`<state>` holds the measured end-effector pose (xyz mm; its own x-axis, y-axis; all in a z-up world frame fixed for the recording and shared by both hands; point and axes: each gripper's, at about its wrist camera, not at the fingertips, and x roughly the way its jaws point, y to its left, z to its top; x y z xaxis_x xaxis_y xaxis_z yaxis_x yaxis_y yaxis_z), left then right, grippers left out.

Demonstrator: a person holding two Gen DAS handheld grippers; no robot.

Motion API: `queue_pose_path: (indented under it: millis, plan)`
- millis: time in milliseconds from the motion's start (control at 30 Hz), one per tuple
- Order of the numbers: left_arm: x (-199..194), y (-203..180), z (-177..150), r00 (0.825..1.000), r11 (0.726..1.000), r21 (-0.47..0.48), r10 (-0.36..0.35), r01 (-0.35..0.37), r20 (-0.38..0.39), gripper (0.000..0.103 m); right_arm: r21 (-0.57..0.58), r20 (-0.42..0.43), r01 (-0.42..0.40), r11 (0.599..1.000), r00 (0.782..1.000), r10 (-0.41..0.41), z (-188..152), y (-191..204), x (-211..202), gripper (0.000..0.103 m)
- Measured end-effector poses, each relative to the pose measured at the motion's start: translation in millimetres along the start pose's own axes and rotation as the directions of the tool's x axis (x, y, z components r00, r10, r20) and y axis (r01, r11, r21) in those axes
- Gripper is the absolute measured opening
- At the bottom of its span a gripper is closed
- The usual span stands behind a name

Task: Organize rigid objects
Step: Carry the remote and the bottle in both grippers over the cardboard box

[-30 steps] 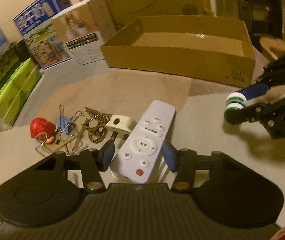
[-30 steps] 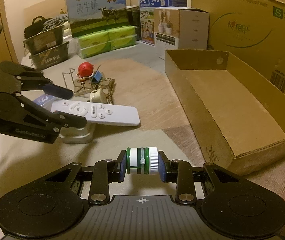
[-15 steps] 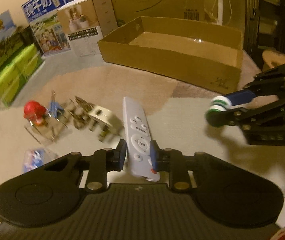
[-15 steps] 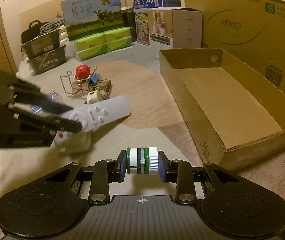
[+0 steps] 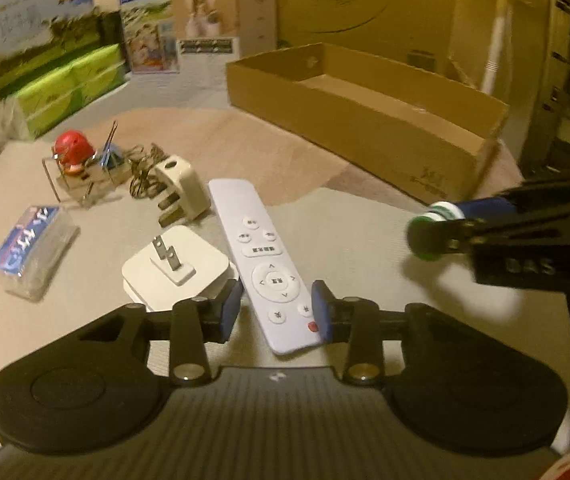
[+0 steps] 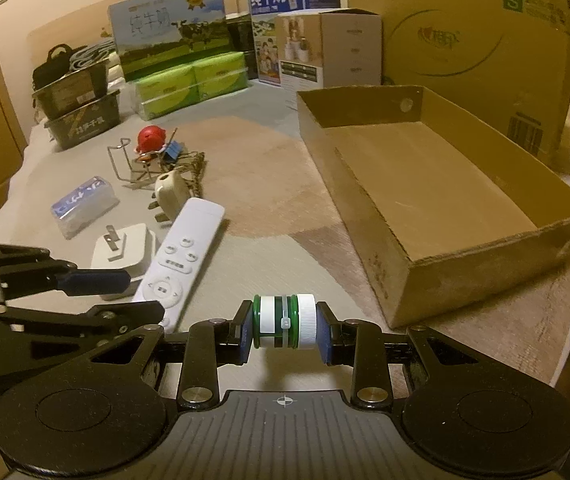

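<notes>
On the pale cloth in front of me, the tidying has hardly begun: the big brown box (image 6: 485, 268) has nothing in it, and no thing has gone in yet. The right claw (image 6: 285, 326) is squeezed tight on one little green and white tub (image 6: 283, 322), held in the air near the box. The left claw (image 5: 276, 312) has just been opening a little; the one white remote (image 5: 261, 256) lies between its fingers, touching the right one, with a gap at the left one. It rests on the cloth, well apart from the box. Left to sort, I count two plugs, a square white one (image 5: 177, 268) and a cream one (image 5: 177, 188), one red toy (image 5: 71, 150), one blue clip (image 5: 111, 156), one wire stand (image 5: 51, 178), one brown tangle (image 5: 143, 168) I cannot make out, and one pack of tissues (image 5: 33, 244).
</notes>
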<state>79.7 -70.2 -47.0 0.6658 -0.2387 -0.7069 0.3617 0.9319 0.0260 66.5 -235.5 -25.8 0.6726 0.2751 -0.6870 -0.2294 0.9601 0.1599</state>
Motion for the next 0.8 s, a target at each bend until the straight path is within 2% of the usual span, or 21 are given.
queue_pose_path:
  millis: [133, 300, 500, 633, 800]
  plan:
    - [11, 3, 0, 0.998, 0.998, -0.02, 0.055, -0.055, 0.019, 0.058, 0.009, -0.002, 0.003, 1.0, 1.0, -0.003, -1, -6, 1, 0.032]
    - [22, 8, 5, 0.995, 0.995, -0.04, 0.092, -0.091, 0.024, 0.06, 0.016, -0.007, 0.001, 1.0, 1.0, 0.0, -1, -9, 6, 0.032]
    - [32, -1, 6, 0.993, 0.991, -0.053, 0.12, -0.119, 0.022, 0.053, 0.017, -0.02, 0.002, 1.0, 1.0, -0.001, -3, -11, 12, 0.032]
    - [34, -2, 7, 0.992, 0.99, -0.06, 0.127, -0.126, 0.018, 0.038, 0.019, -0.019, -0.002, 1.0, 1.0, 0.002, -4, -11, 13, 0.032]
    - [32, -1, 10, 0.992, 0.99, -0.063, 0.125, -0.125, -0.006, 0.035, 0.024, -0.019, -0.012, 1.0, 1.0, 0.012, -4, -10, 13, 0.032]
